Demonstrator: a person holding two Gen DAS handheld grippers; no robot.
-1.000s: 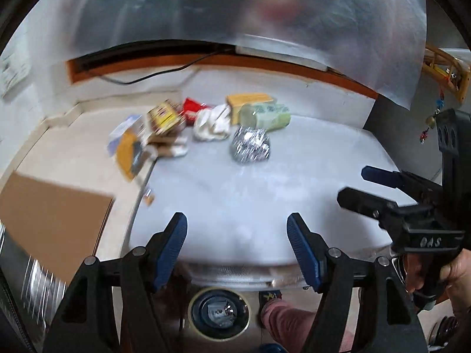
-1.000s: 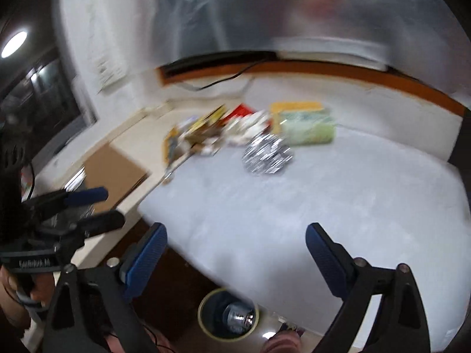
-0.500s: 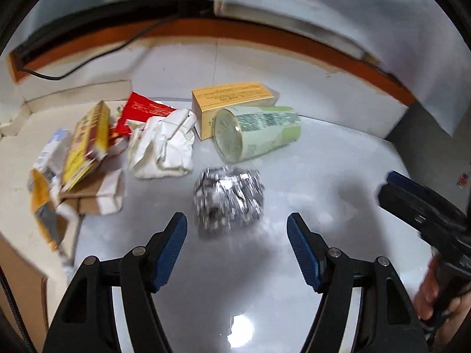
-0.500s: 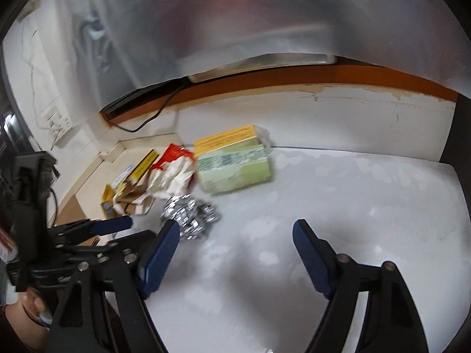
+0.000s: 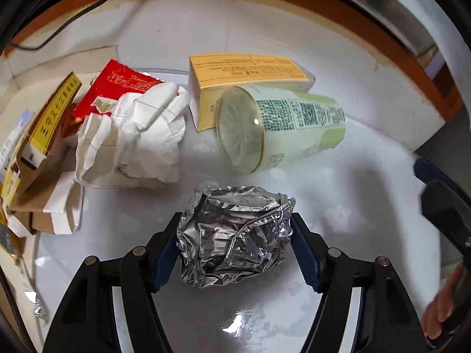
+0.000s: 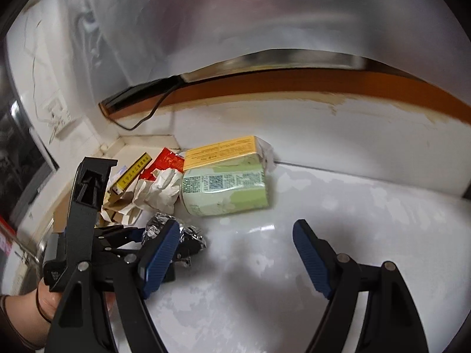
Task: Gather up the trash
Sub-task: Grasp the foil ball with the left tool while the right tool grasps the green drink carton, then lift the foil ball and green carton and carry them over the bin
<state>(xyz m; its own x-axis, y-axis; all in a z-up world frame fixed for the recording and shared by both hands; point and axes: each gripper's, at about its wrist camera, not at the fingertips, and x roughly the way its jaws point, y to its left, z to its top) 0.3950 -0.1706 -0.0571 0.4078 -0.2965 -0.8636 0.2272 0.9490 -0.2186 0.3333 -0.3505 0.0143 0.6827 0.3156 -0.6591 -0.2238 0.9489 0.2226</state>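
The foil ball (image 5: 235,235) lay on the white counter (image 5: 338,182), directly between the fingers of the left gripper (image 5: 235,247). Its crumpled sides reached both blue pads (image 5: 304,260); the left edge looked to be touching, the right was at least just beside, but whether the pads pressed on it could not be told. The jaws stood apart at about the ball's width.

Beyond the ball, near the wall, the rest of the trash was heaped: a green cup (image 5: 282,129) on its side with its clear lid facing the camera, a yellow box (image 5: 247,73) behind and touching it, crumpled white paper (image 5: 138,138) to the left, a red wrapper (image 5: 117,85) behind the paper, and cardboard packets (image 5: 41,153) at the far left.

In the right wrist view, the right gripper (image 6: 235,250) was spread wide over bare counter with nothing between its fingers, the cup well ahead of it and the foil ball off to its left.
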